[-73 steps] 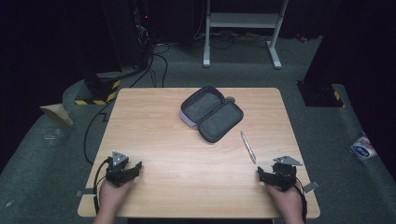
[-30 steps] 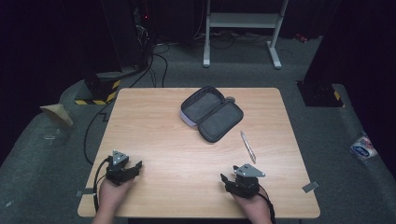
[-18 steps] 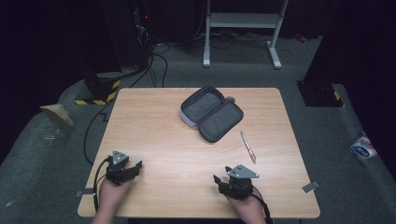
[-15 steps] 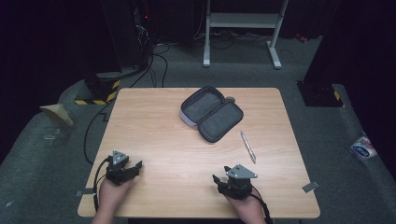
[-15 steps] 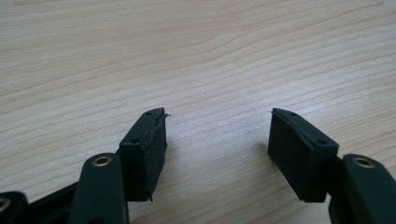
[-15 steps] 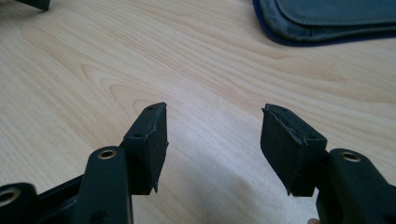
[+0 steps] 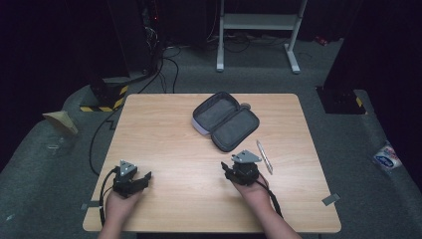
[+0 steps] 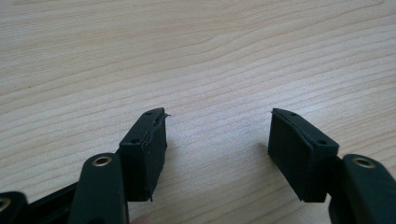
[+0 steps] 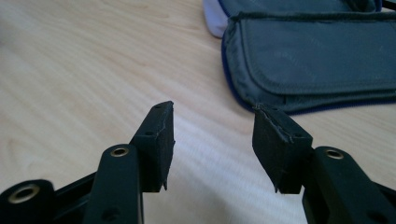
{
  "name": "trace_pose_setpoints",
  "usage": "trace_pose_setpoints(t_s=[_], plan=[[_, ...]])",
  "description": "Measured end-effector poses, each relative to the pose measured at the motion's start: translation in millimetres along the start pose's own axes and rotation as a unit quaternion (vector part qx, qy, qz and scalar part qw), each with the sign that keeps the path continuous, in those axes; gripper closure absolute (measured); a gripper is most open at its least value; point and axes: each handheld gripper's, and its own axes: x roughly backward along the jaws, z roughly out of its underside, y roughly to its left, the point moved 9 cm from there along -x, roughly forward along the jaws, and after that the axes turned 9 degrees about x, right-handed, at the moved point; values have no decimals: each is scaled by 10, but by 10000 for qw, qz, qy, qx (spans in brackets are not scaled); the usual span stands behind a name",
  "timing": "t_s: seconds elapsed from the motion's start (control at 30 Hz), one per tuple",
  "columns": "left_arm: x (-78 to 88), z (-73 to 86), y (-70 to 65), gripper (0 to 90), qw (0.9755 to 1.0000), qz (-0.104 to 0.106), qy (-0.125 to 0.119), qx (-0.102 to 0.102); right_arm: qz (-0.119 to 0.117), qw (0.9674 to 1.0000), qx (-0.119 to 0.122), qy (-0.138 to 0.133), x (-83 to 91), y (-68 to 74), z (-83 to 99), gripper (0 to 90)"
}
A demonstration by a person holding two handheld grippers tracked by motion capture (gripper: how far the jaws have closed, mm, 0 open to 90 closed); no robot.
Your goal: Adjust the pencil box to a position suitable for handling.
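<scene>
Nothing is grasped yet: the case [image 7: 226,120] lies unzipped on the worktop [image 7: 164,134], the pen [image 7: 263,156] beside it, and both grippers' fingers [image 9: 156,140] are released.

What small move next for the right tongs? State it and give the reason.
Probably swing the right tongs toward the pen. Their jaws stand open with nothing between them, and they sit just left of the pen, which lies loose on the table below the open case. The left tongs rest open, far off.
</scene>
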Motion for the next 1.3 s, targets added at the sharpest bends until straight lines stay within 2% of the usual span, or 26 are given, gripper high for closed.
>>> trace_pose_setpoints(t_s=[0.07,0.13,0.3,0.37,0.43,0.5,0.63,0.8,0.87,1.0,1.17,1.3], plan=[[0,0,0,373,10000,0,-1,1,30,10000,-19,-2,-44,-25,-30,476],[0,0,0,373,10000,1,0,0,68,9999,-127,-24,-180,-76,-119,471],[0,0,-1,372,10000,3,1,-3,18,9999,-151,-7,-399,-78,-209,474],[0,0,0,372,10000,-1,4,-14,77,10000,-5,31,-548,-87,-256,468],[1,1,-1,372,10000,-4,6,-9,58,10000,-2,36,-587,-84,-272,478],[0,0,-1,372,10000,-2,4,-9,111,9998,138,96,-686,-102,-328,503],[-1,-1,-1,372,10000,-8,-1,-10,192,9996,168,157,-762,-113,-387,515],[-1,-1,-1,372,10000,-11,1,-9,332,9988,291,212,-868,-133,-478,576],[-1,0,-2,373,10000,-11,0,-9,340,9992,161,111,-897,-159,-513,619],[-1,0,-2,373,10000,-18,-2,-2,351,9989,278,138,-940,-172,-495,663],[0,1,-3,373,10000,-18,5,-1,412,9979,399,315,-1032,-190,-440,730],[0,1,-3,373,10000,-18,5,-2,442,9972,486,353,-1075,-173,-461,830]])
